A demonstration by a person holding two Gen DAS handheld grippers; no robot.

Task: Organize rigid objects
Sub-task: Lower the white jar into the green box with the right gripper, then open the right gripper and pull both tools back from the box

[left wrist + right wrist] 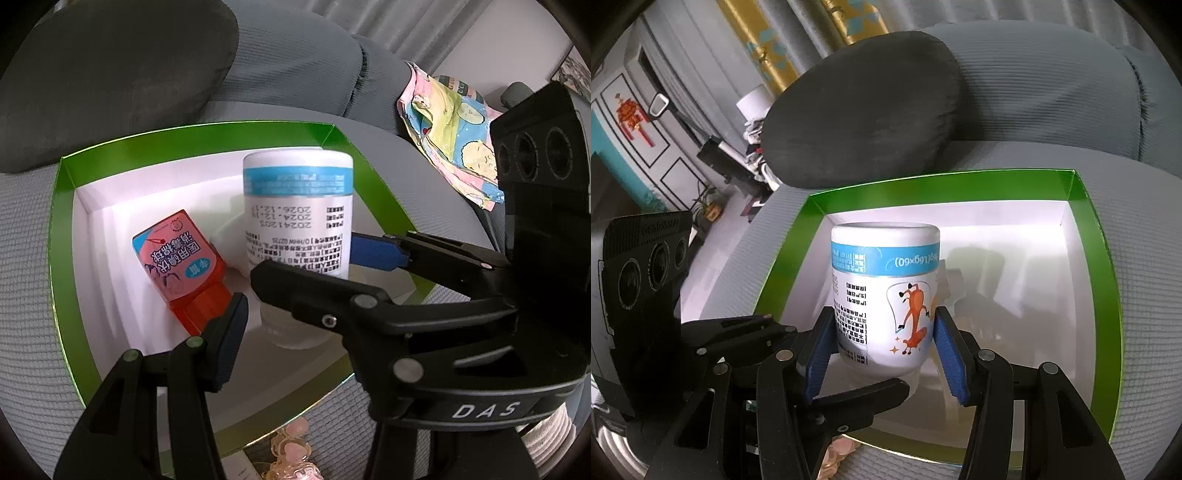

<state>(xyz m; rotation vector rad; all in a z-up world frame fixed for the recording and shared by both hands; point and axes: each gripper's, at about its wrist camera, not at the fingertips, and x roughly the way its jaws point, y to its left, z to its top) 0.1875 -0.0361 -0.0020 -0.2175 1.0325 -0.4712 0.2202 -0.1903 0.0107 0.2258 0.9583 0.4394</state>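
Right hand-held gripper (882, 350) pinches my white bottle (884, 295), upside down, long axis toward twelve o'clock, inside the green-rimmed box (783, 266); left hand-held gripper (314, 317) sits at nine, jaws apart.

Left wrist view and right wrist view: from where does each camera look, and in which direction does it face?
Right wrist view: sits on the right tongs, faces forward and down into the green box; its own blue-padded fingers clasp the white bottle.
Left wrist view: sits on the left tongs, faces down into the same box, onto the red bottle lying there; its own black fingers show below.
Shared: the box, the white bottle, the dark cushion; each view also shows the other tongs.
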